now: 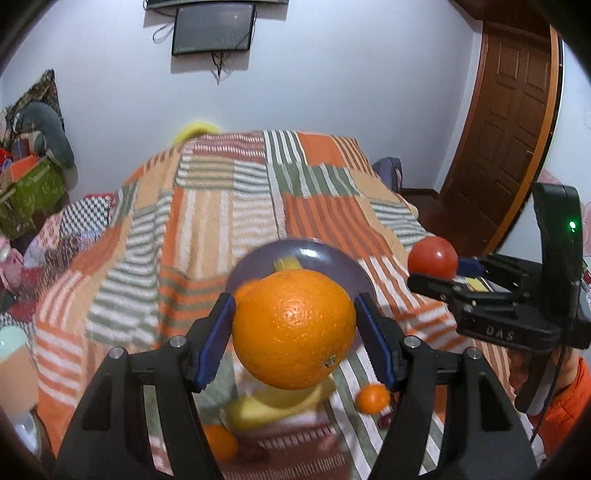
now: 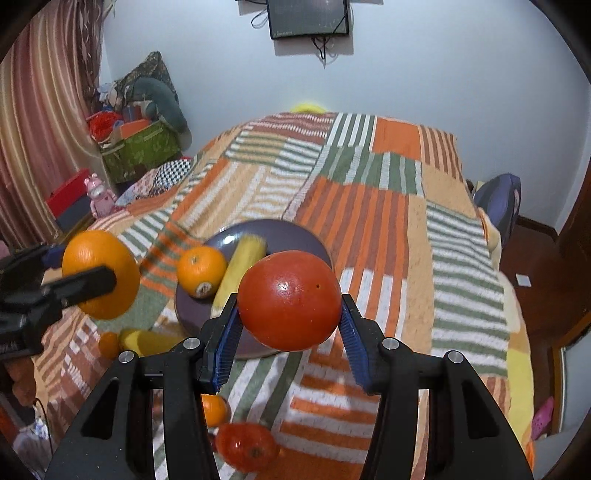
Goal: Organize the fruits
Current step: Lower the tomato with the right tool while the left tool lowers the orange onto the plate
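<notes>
My left gripper (image 1: 294, 326) is shut on a large orange (image 1: 293, 328), held above the striped bedspread; the same orange (image 2: 99, 273) shows at the left of the right wrist view. My right gripper (image 2: 289, 315) is shut on a red tomato (image 2: 289, 300), seen also at the right of the left wrist view as the tomato (image 1: 433, 257). Beyond both lies a purple plate (image 2: 295, 232) with an orange (image 2: 201, 271) and a yellow banana (image 2: 242, 269) on it. Loose on the bedspread are another banana (image 2: 151, 341), small oranges (image 2: 214, 409) (image 1: 372, 398) and a second tomato (image 2: 245, 446).
The fruit lies on a bed with a striped orange, green and white bedspread (image 2: 369, 206). A green box (image 2: 142, 149) with clutter and a curtain stand left of the bed. A wooden door (image 1: 506, 122) is at the right. A screen (image 2: 308, 16) hangs on the far wall.
</notes>
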`<state>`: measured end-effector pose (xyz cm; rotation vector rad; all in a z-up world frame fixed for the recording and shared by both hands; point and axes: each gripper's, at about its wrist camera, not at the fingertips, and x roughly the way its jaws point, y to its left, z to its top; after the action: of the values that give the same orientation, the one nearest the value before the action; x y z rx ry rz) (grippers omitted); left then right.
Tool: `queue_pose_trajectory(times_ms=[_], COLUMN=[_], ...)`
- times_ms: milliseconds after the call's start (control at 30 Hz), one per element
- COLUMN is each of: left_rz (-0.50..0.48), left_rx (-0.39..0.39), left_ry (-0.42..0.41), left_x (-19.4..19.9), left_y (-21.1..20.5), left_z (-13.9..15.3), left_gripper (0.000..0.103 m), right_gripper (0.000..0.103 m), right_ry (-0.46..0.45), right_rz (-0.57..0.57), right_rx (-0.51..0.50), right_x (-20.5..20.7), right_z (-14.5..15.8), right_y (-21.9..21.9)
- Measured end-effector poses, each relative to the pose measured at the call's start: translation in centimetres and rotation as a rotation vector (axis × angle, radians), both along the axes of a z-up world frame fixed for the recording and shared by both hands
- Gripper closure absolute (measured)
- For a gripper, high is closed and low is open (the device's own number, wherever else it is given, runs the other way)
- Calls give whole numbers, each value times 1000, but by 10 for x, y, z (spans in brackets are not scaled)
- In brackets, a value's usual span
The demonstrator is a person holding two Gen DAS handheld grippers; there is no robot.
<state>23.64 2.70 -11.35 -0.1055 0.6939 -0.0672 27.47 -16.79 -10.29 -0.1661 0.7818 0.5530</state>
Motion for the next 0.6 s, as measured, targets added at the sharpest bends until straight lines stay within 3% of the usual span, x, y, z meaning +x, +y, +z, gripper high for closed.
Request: queue_pose_trajectory(times_ms=[267, 600], left_rz=[4, 16], left_rx=[16, 5], left_ry=[-2, 67], left_x=[44, 106], left_y=[13, 34], left_z=[4, -26], left_gripper=[37, 37], right_gripper=[55, 55], right_ry=[-32, -13], right_rz=[6, 18], right_rx=[15, 3], right_x=[23, 53], right_z=[9, -7], right_y=[12, 33])
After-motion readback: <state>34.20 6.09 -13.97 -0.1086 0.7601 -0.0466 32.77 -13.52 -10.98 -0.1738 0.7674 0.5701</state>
